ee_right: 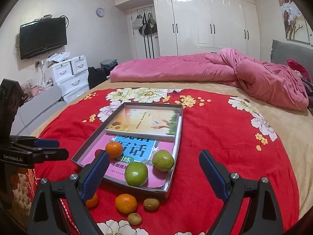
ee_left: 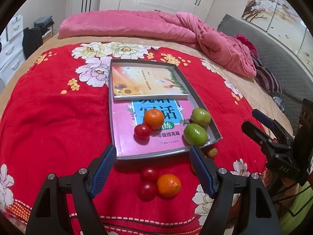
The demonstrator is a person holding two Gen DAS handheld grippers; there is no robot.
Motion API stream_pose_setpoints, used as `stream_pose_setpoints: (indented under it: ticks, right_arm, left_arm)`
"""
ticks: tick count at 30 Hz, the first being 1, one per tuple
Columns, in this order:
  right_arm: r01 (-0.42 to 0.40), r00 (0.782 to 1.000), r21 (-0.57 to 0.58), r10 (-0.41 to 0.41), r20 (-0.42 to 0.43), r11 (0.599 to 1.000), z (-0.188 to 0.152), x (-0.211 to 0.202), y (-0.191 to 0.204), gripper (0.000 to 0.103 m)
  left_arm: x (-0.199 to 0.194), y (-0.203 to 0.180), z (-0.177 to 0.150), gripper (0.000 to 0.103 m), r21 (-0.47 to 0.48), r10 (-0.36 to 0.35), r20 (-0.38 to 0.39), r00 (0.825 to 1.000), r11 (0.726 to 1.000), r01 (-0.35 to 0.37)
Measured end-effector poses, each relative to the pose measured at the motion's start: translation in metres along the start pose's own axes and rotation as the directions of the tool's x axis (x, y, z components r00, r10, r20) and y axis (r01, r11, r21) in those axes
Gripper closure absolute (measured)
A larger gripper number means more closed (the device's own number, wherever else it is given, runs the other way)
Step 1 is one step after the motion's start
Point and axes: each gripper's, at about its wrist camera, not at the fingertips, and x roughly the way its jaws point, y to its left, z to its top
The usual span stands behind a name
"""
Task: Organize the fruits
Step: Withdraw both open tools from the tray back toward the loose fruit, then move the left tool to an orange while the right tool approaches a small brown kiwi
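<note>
A shallow grey tray (ee_left: 140,61) (ee_right: 152,104) lies on the red flowered blanket with two books in it. On the pink book rest an orange (ee_left: 153,119) (ee_right: 114,149), a red tomato (ee_left: 142,131) and two green fruits (ee_left: 195,134) (ee_right: 136,173). On the blanket in front of the tray lie two tomatoes (ee_left: 149,173), an orange (ee_left: 168,185), another orange (ee_right: 126,203) and two brown kiwis (ee_right: 151,204). My left gripper (ee_left: 152,150) hovers open over the tray's near edge, holding nothing. My right gripper (ee_right: 153,153) is open and empty above the tray's near corner.
A rumpled pink duvet (ee_left: 176,29) (ee_right: 215,68) lies across the far side of the bed. White drawers (ee_right: 68,74) and a wall television (ee_right: 43,37) stand to the left, wardrobes behind. Each gripper shows at the edge of the other's view.
</note>
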Motion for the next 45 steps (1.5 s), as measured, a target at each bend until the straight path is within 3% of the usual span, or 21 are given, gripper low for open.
stream_pose_setpoints:
  ticks: [21,36,45]
  right_arm:
    - [-0.028,0.993,-0.036,0.024,-0.118,0.999,-0.025,0.002,0.019,0.01]
    - [-0.001,0.976,-0.06,-0.012,-0.217,0.998,-0.042,0.008,0.025,0.01]
    - [0.024,0.955,-0.057,-0.04,-0.294,0.998,-0.053,0.016,0.022,0.01]
  left_arm:
    - [0.009,-0.022,-0.035,0.025,0.095,-0.026,-0.1,0.995,0.995,0.036]
    - [0.017,-0.037,-0.047,0.025,0.183,-0.048,-0.146,0.988,0.98,0.075]
    - [0.027,-0.045,-0.057,0.04,0.278,-0.013,-0.164,0.986,0.959,0.058]
